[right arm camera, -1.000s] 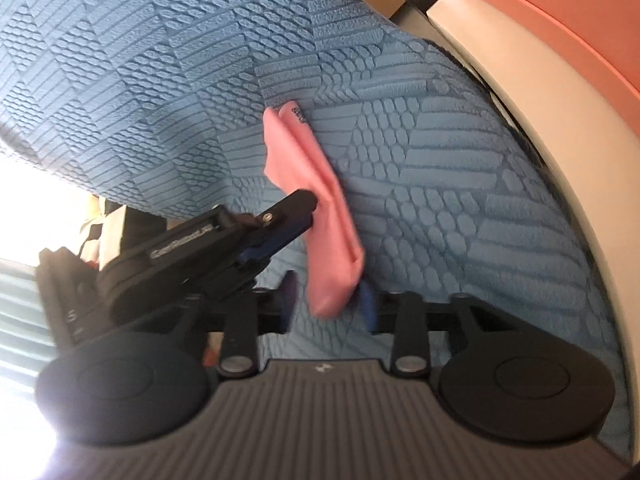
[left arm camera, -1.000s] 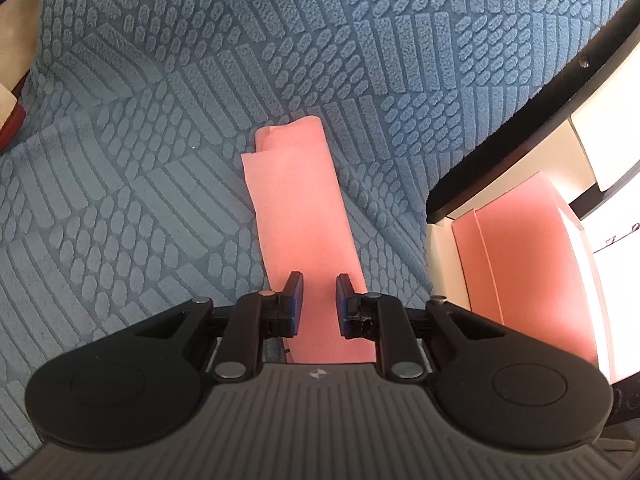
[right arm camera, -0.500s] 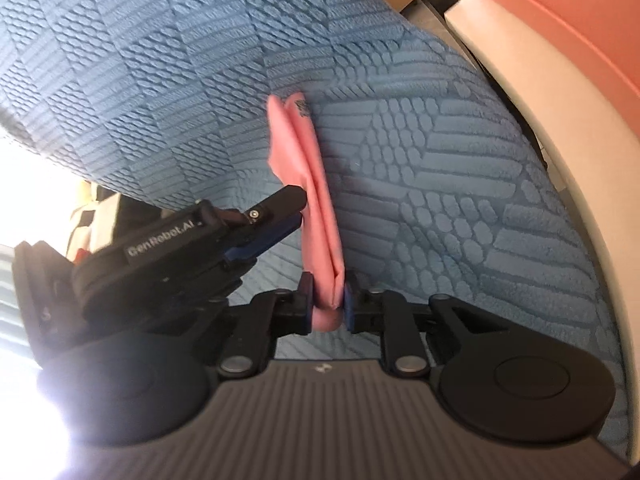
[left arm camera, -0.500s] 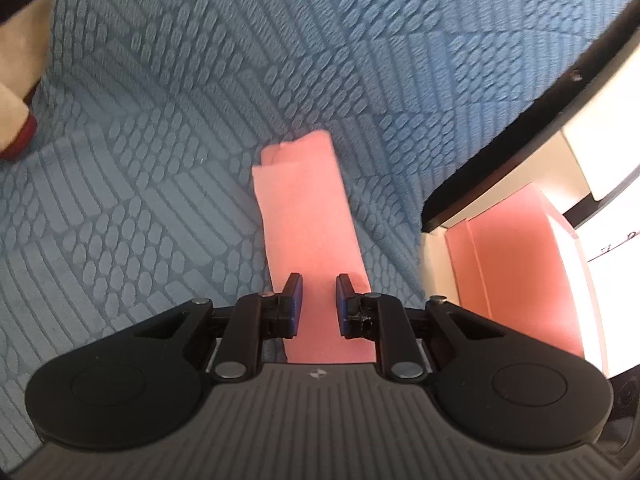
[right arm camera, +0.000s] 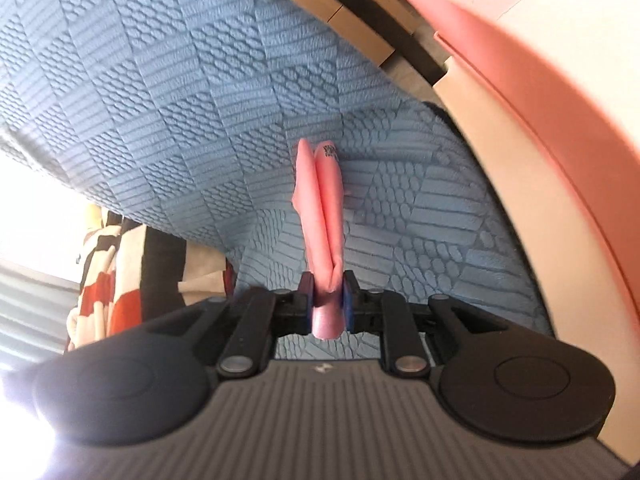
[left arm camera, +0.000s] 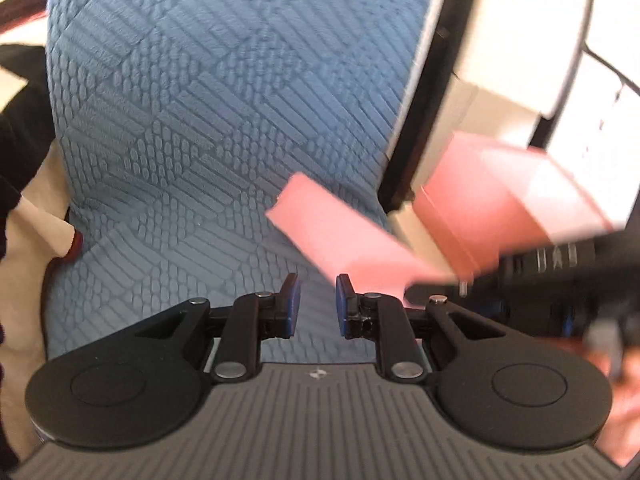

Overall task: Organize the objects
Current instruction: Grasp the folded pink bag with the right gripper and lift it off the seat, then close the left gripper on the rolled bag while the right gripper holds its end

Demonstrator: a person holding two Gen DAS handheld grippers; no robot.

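A folded pink cloth hangs clear of the blue textured bedspread, and my right gripper is shut on its near end. In the left wrist view the same cloth slants across the bedspread toward the right gripper, which is blurred at the right edge. My left gripper stands to the left of the cloth. Its pads are a narrow gap apart and nothing is between them.
A pink box sits past the bed's right edge beside cream and white furniture; the right wrist view shows the box close by. A red-and-white striped fabric lies off the bedspread's left edge.
The right jaws closed on the pink cloth and lifted it off the bedspread. The left gripper rose, rolled and drew off to the left of the cloth, leaving the right wrist view.
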